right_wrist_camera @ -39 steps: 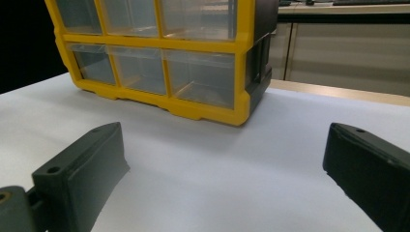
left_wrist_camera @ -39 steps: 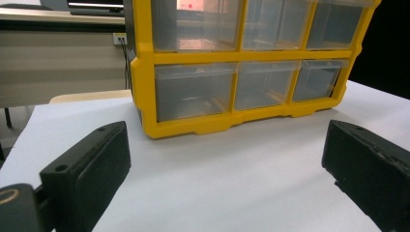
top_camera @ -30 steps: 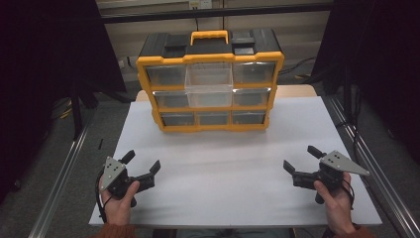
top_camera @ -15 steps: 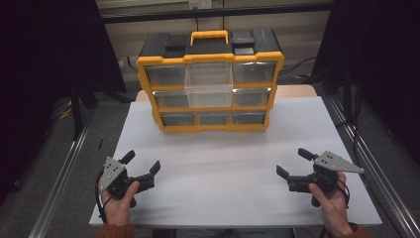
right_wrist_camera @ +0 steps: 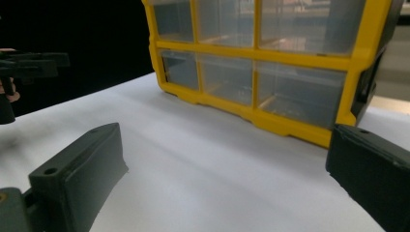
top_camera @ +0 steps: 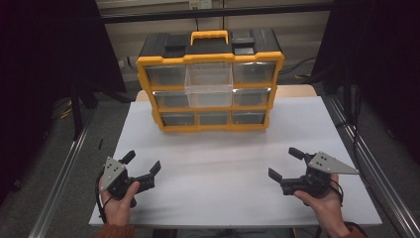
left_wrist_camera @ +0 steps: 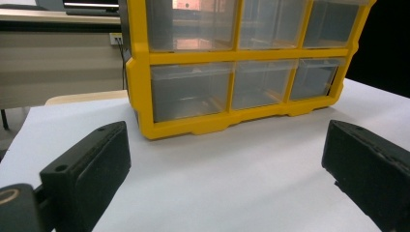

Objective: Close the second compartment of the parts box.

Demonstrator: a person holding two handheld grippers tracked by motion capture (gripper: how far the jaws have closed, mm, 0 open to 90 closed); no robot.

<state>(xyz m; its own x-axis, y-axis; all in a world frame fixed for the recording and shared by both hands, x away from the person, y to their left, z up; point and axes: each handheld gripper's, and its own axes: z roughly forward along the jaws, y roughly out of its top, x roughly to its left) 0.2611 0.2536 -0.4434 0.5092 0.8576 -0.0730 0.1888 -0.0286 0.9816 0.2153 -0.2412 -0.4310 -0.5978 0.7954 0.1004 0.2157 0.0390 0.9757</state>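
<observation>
A yellow and black drawer organizer (top_camera: pixel 210 79) with clear drawers stands at the back middle of the white table (top_camera: pixel 218 148). One clear middle drawer (top_camera: pixel 208 85) juts out toward me. My left gripper (top_camera: pixel 142 162) is held low over the front left of the table, open and empty. Over the front right, my right gripper (top_camera: pixel 285 163) is also open and empty. The left gripper view has its open jaws framing the organizer's (left_wrist_camera: pixel 232 63) bottom drawers (left_wrist_camera: pixel 191 96). In the right gripper view the organizer (right_wrist_camera: pixel 270 58) rises ahead, with the left gripper (right_wrist_camera: pixel 29 65) far off at the left.
Metal rails (top_camera: pixel 62 183) run along both sides of the table. Dark curtains (top_camera: pixel 44 74) hang left and right. A beige bench (left_wrist_camera: pixel 53 53) with cables stands behind the table. White tabletop stretches between the grippers and the organizer.
My right gripper has shifted left, toward the table's middle. The left gripper has stayed put. Both remain open.
</observation>
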